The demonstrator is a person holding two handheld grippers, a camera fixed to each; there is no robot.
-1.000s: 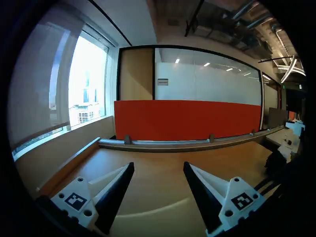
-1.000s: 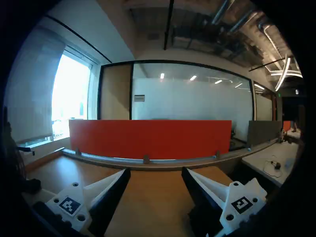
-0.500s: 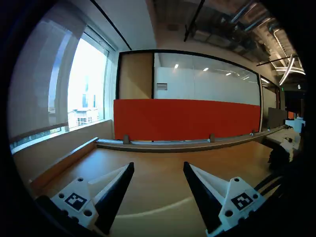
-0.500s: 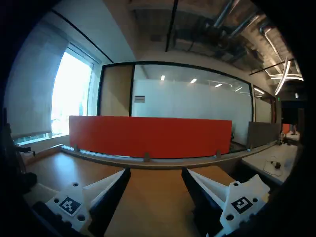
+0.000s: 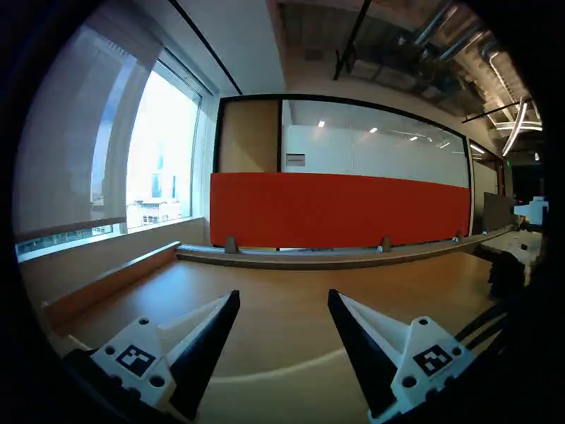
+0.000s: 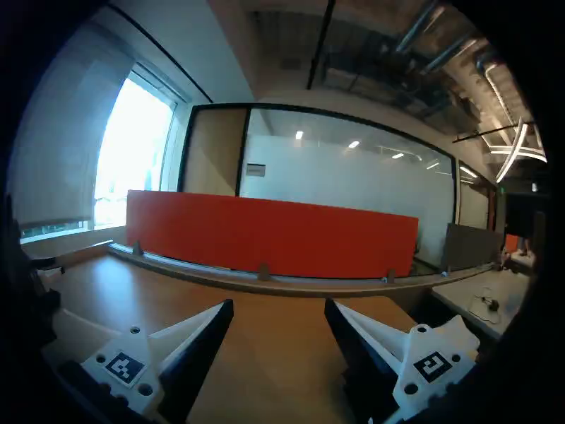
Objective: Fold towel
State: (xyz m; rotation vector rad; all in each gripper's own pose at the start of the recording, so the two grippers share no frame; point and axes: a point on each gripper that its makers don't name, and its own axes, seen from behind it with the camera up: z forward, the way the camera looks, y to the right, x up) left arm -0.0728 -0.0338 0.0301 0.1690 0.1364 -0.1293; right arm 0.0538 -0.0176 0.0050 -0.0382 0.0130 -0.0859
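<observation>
Both grippers are hanging over a bare wooden surface (image 5: 296, 279). I can't tell where the towel is.

In the left gripper view, the left gripper (image 5: 282, 297) has its jaws spread wide, with nothing between them, just the brown wood underneath. Straight ahead, an orange divider panel (image 5: 339, 210) stands upright along the far edge of the surface. There's a glass wall (image 5: 374, 150) behind it and a bright window (image 5: 159, 173) off to the left.

It's much the same in the right gripper view. The right gripper (image 6: 277, 305) is also wide open and holding nothing, and the same wood is below it. The orange panel sits across the far side, tilted a bit in this view. Off to the right, past the edge of the wood, there's a white desk (image 6: 470, 302) with a thin cable (image 6: 487, 302) lying on it.
</observation>
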